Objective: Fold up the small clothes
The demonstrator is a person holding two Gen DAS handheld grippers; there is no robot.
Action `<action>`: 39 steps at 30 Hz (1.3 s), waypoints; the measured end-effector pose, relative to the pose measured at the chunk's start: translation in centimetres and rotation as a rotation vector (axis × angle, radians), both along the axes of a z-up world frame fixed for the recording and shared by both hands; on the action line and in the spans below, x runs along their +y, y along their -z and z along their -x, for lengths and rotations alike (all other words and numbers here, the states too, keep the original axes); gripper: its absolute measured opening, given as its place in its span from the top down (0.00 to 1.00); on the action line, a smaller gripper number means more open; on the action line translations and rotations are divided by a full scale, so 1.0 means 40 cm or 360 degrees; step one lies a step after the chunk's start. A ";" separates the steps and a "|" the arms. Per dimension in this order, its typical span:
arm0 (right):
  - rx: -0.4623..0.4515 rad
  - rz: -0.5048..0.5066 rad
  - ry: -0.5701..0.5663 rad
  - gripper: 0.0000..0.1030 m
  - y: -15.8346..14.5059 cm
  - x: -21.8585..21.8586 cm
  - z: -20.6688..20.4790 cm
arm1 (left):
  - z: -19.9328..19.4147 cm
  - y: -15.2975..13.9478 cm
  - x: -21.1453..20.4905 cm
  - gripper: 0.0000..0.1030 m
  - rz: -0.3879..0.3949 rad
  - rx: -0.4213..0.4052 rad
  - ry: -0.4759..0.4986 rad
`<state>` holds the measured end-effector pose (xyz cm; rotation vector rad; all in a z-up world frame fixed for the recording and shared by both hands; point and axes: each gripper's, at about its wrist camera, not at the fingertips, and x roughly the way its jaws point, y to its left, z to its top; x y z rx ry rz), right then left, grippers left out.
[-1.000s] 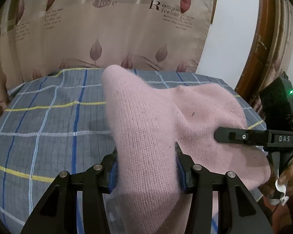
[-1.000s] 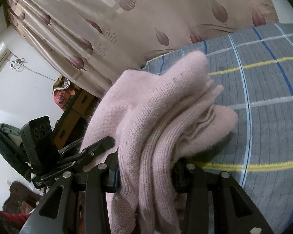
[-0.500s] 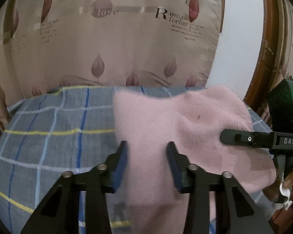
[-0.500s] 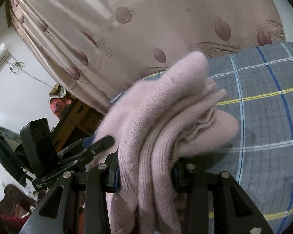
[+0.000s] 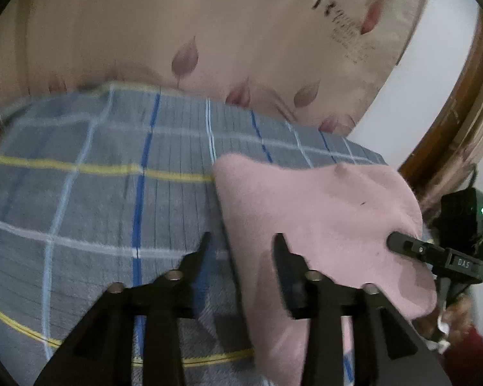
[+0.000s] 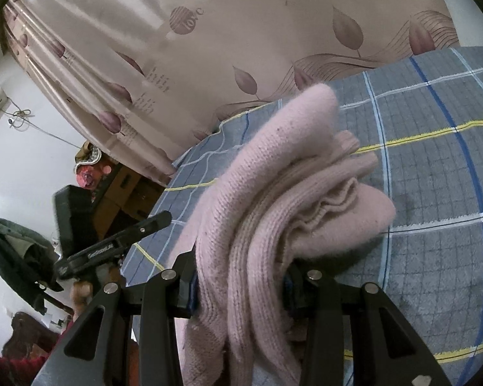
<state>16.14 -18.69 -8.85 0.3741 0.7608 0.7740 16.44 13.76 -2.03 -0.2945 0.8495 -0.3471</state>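
Note:
A pink knit garment lies over the right part of the blue-grey plaid cloth. My left gripper is open above the garment's left edge; the fabric passes between the fingers but they do not pinch it. My right gripper is shut on a bunched fold of the pink garment and holds it above the plaid cloth. The right gripper's finger shows at the garment's right edge in the left wrist view. The left gripper shows at the left of the right wrist view.
A beige curtain with leaf prints hangs behind the plaid surface. A wooden frame stands at the right. Boxes and clutter sit beyond the surface's far side in the right wrist view.
My left gripper has opened, let go of the pink garment and drawn back and to the left. The garment has dropped flatter onto the cloth. My right gripper still holds its fold.

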 end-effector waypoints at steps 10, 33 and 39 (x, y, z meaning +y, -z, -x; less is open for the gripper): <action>0.0085 -0.0064 0.0004 0.64 0.057 -0.043 -0.008 | -0.127 0.157 0.012 0.32 0.0602 0.0375 0.0379; 0.0077 -0.0026 0.0003 0.64 0.039 -0.014 0.008 | -0.045 0.056 -0.155 0.47 0.0154 0.0044 0.0314; -0.0012 -0.0091 -0.0046 0.64 -0.011 0.005 0.059 | 0.036 -0.025 -0.132 0.47 0.0041 -0.0085 0.0256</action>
